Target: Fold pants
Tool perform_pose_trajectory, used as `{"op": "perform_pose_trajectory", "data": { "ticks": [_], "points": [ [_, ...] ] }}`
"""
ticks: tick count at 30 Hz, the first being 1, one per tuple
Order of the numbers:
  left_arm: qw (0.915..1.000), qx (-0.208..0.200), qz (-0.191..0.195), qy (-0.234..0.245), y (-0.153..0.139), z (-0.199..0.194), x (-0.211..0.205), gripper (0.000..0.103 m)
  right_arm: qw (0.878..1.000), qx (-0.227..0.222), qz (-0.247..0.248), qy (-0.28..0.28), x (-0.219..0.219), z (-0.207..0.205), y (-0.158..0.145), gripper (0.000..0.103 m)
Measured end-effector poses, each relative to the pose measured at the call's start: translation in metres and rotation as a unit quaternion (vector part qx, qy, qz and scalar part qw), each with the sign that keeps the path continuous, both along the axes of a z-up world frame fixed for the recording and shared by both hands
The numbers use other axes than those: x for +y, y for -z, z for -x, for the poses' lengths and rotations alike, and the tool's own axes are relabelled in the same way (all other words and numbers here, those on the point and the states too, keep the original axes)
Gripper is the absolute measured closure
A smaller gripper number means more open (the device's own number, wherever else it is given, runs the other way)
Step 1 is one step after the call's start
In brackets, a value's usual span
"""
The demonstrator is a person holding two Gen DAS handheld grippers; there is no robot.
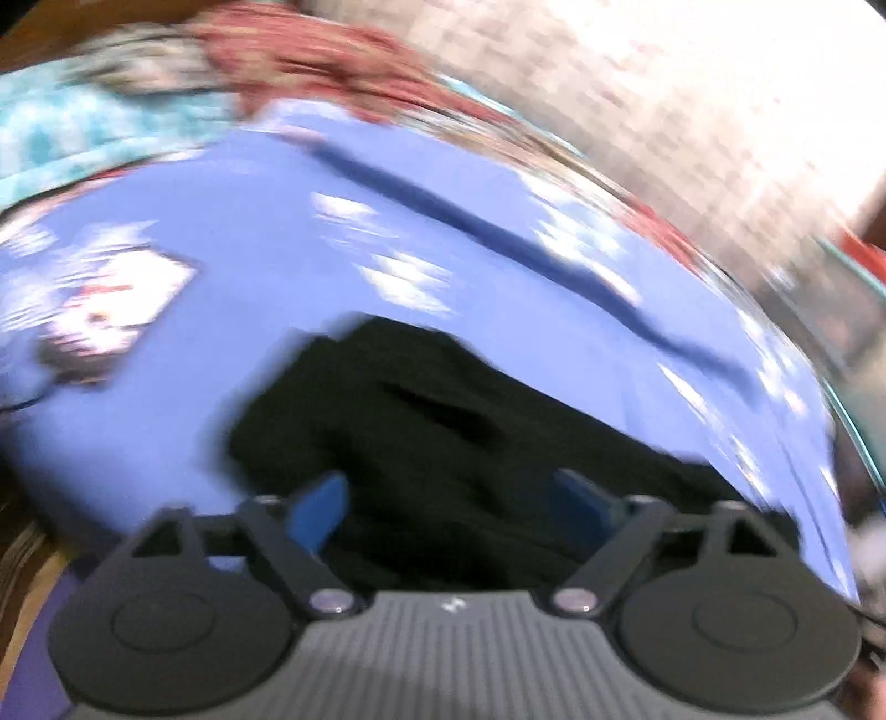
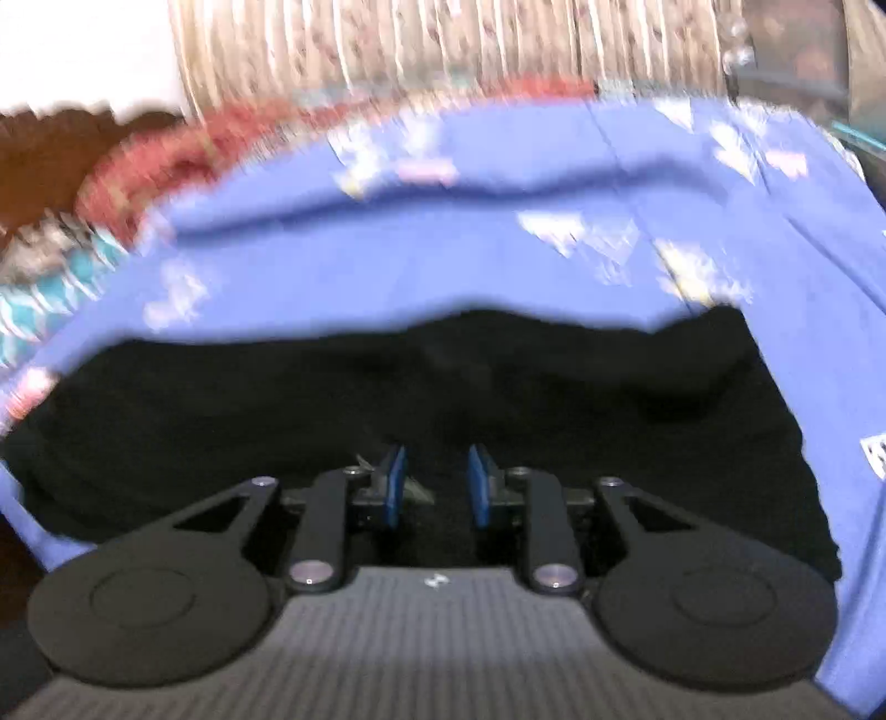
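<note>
The black pants (image 1: 443,443) lie bunched on a blue patterned sheet (image 1: 221,266). Both views are motion-blurred. In the left wrist view my left gripper (image 1: 448,515) hangs just above the near part of the pants, its blue pads (image 1: 321,512) wide apart and nothing between them. In the right wrist view the pants (image 2: 387,399) spread across the frame. My right gripper (image 2: 437,487) is low over them, its blue pads (image 2: 394,487) a narrow gap apart; no cloth shows between them.
The blue sheet (image 2: 498,238) covers a bed. A red patterned cloth (image 1: 343,61) and a teal patterned cloth (image 1: 83,133) lie at its far edge. A pale curtain (image 2: 443,44) hangs behind. A printed white patch (image 1: 111,310) marks the sheet at left.
</note>
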State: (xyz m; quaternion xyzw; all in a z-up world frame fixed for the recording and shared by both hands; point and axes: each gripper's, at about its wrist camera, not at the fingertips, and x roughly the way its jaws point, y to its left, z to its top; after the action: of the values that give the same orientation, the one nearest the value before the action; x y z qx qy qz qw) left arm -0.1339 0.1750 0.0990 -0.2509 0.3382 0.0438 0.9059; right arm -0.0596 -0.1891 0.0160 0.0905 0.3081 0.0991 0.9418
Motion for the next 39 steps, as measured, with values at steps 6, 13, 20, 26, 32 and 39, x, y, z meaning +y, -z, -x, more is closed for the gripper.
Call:
{"op": "perform_pose_trajectory", "data": {
  "ticks": [6,13,20,26,32,39],
  "points": [
    [0.9876,0.028,0.139,-0.068,0.046,-0.015,0.058,0.004,0.987,0.052,-0.097,-0.116,0.078,-0.041,-0.012,0.077],
    [0.9761,0.036,0.206,-0.058,0.085,-0.053,0.062,0.024,0.954,0.177,-0.202,-0.133,0.155,-0.095,0.016,0.082],
    [0.9929,-0.005,0.119,-0.002,0.051,-0.056,0.031,0.083,0.934,0.249,-0.231,-0.116,0.166,-0.103,0.035,0.097],
    [0.9815,-0.084,-0.037,0.168,0.004,-0.063,-0.076,0.084,0.922,0.224,-0.306,-0.08,0.121,-0.086,0.033,0.09],
    [0.9321,-0.071,-0.149,0.322,0.028,-0.072,-0.183,0.08,0.954,0.101,-0.281,0.012,0.026,-0.041,-0.007,0.089],
    [0.8971,-0.047,-0.213,0.384,0.051,-0.056,-0.235,0.042,0.965,0.07,-0.246,0.057,-0.016,-0.01,-0.011,0.049]
  ]
}}
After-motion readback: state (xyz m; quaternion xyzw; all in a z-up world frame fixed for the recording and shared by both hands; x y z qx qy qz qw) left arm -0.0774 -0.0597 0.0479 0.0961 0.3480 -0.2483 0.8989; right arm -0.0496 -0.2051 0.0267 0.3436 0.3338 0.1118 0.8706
